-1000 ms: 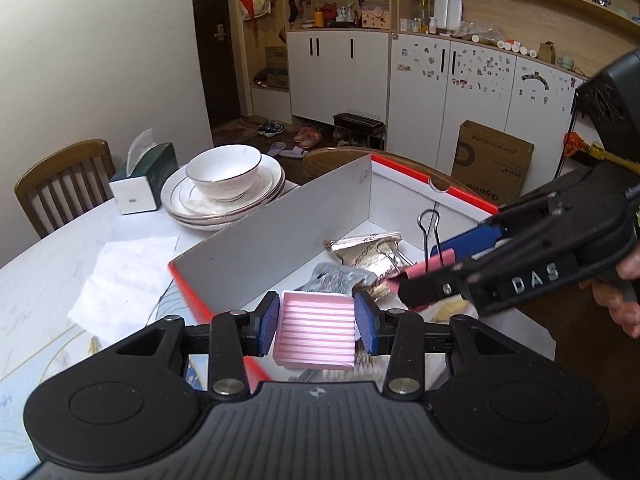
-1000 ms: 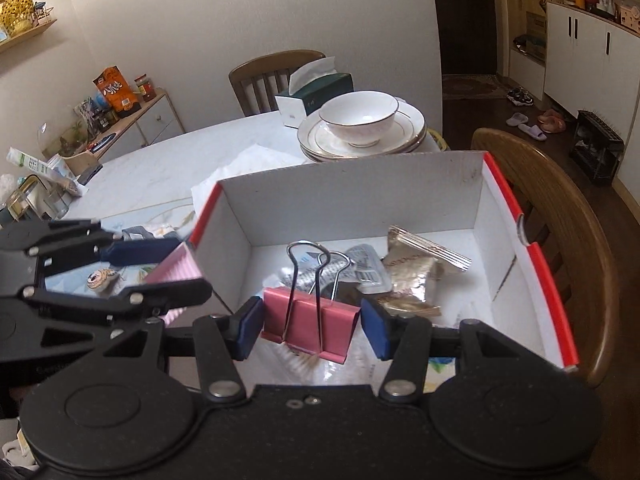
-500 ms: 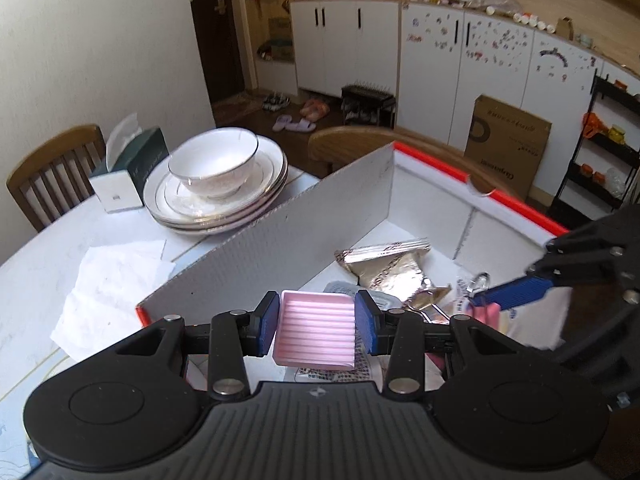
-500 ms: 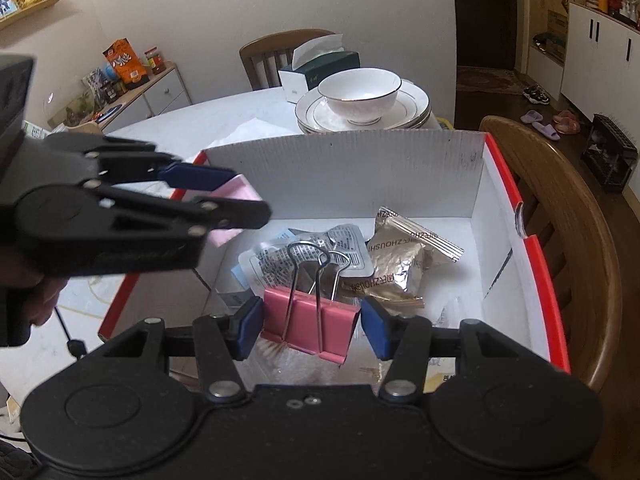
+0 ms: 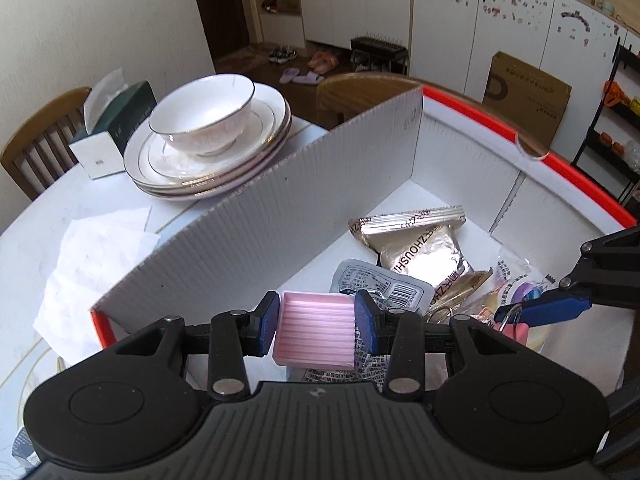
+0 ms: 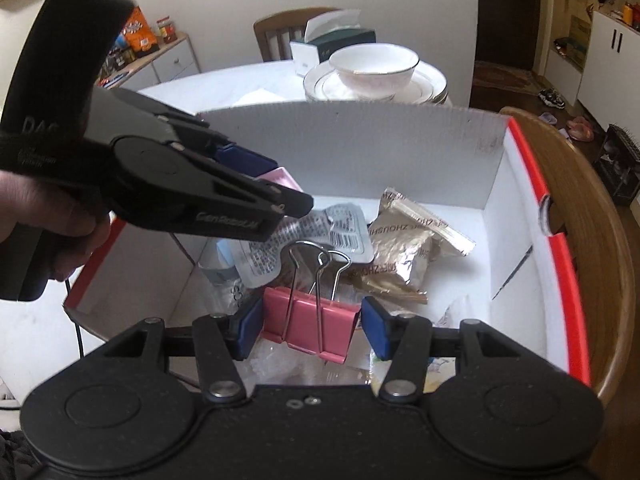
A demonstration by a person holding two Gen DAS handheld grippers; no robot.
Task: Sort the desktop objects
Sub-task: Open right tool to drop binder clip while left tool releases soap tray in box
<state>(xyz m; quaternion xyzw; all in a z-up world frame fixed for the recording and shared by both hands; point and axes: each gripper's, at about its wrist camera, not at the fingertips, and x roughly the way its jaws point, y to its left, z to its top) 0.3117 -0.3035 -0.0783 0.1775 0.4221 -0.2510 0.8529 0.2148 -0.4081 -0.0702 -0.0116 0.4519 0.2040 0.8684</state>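
Observation:
My left gripper (image 5: 316, 326) is shut on a ribbed pink eraser-like block (image 5: 315, 332) and hangs over the near left part of the white cardboard box (image 5: 304, 208) with red rims. In the right wrist view that gripper (image 6: 276, 188) comes in from the left, above the box. My right gripper (image 6: 312, 330) is shut on a pink binder clip (image 6: 308, 326), wire handles up, over the box's near side. On the box floor lie a gold snack packet (image 5: 420, 248) (image 6: 404, 248), a clear sealed pack (image 5: 380, 286) (image 6: 312, 236) and other small wrappers.
Stacked plates with a white bowl (image 5: 204, 116) (image 6: 374, 68) and a green tissue box (image 5: 116, 120) stand on the white table behind the box. A crumpled tissue (image 5: 92, 256) lies to the left. A wooden chair back (image 6: 592, 216) curves along the box's right side.
My left gripper has moved right and down, from beside the box to over its inside, still gripping the pink block. My right gripper has sunk a little toward the box floor with the clip.

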